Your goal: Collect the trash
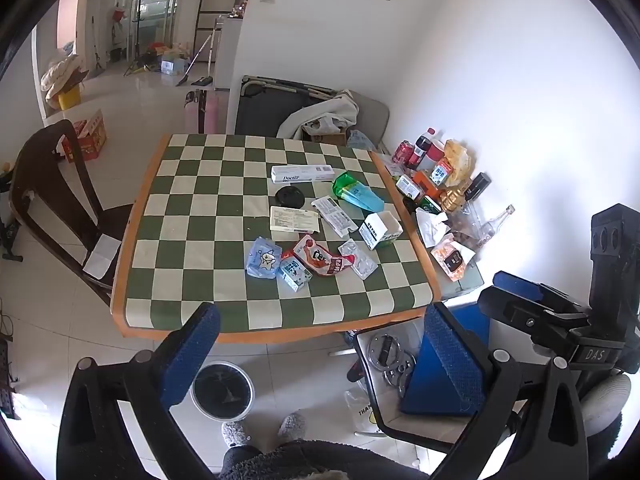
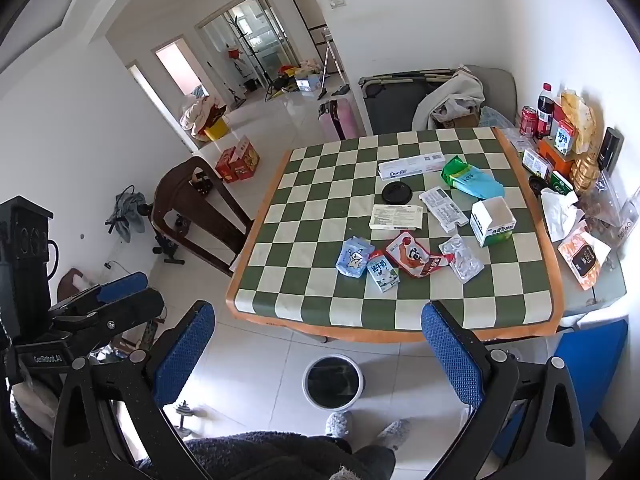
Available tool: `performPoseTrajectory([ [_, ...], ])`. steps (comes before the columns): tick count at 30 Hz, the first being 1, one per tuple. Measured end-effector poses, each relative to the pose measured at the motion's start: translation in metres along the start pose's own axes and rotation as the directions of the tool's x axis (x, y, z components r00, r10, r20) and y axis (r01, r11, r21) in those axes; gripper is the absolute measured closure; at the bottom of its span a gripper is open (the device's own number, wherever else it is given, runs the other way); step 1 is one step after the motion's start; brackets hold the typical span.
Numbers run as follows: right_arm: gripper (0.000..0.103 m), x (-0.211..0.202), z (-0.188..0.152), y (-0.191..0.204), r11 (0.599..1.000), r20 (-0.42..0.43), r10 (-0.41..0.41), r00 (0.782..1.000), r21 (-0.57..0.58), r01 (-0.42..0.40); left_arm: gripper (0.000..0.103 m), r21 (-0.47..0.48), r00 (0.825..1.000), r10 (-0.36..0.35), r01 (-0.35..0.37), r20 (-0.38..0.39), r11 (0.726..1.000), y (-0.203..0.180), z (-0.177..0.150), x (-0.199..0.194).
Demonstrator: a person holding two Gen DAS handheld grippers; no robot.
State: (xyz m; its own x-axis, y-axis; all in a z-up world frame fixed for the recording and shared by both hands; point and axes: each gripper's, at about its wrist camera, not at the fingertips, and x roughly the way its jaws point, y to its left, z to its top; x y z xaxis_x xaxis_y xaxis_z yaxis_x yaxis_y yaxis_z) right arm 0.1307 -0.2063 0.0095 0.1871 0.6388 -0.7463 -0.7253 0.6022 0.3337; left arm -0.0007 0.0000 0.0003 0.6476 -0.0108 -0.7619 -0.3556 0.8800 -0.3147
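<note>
Trash lies on the green-and-white checked table: a blue pouch, a small milk carton, a red wrapper, a clear blister pack, an open white box, a green-blue bag, a long toothpaste box and a black lid. A round bin stands on the floor in front. My left gripper and right gripper are open and empty, held above the floor before the table.
A dark wooden chair stands left of the table. Bottles, cans and packets crowd a side table at the right wall. A blue object lies on a stool at the right. Slippered feet stand below.
</note>
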Motion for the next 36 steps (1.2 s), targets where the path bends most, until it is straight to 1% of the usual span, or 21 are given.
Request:
performPoseTrajectory([
  [4, 0.0, -0.003, 0.0, -0.002, 1.0, 0.001, 0.018, 1.0, 0.011, -0.018, 0.0, 0.01, 1.0, -0.005, 0.005, 0.001, 1.0, -0.001, -0.001, -0.003],
  [12, 0.0, -0.003, -0.002, -0.007, 1.0, 0.0, 0.021, 1.0, 0.01, -0.021, 0.0, -0.001, 1.0, 0.002, -0.002, 0.001, 1.0, 0.001, -0.003, -0.003],
  [16, 0.0, -0.005, -0.002, -0.009, 1.0, -0.002, 0.025, 1.0, 0.01, -0.025, 0.0, 0.006, 1.0, 0.0, 0.0, -0.005, 1.0, -0.006, -0.002, 0.0],
  [17, 0.0, -0.004, -0.004, 0.0, 1.0, -0.002, 0.024, 1.0, 0.008, -0.024, 0.0, 0.007, 1.0, -0.001, 0.001, -0.006, 1.0, -0.006, -0.003, 0.003],
  [25, 0.0, -0.004, -0.002, -0.002, 1.0, -0.002, 0.019, 1.0, 0.008, -0.019, 0.0, 0.007, 1.0, -0.007, 0.007, -0.006, 1.0, -0.013, 0.0, 0.004],
  [26, 0.0, -0.004, -0.002, -0.002, 1.0, -0.001, 0.018, 1.0, 0.008, -0.018, 0.0, 0.011, 1.0, -0.008, 0.009, -0.008, 1.0, -0.016, 0.005, 0.002],
  [36, 0.0, -0.004, -0.004, -0.004, 1.0, -0.001, 0.022, 1.0, 0.006, -0.022, 0.0, 0.012, 1.0, -0.009, 0.009, -0.004, 1.0, -0.016, 0.004, 0.002],
])
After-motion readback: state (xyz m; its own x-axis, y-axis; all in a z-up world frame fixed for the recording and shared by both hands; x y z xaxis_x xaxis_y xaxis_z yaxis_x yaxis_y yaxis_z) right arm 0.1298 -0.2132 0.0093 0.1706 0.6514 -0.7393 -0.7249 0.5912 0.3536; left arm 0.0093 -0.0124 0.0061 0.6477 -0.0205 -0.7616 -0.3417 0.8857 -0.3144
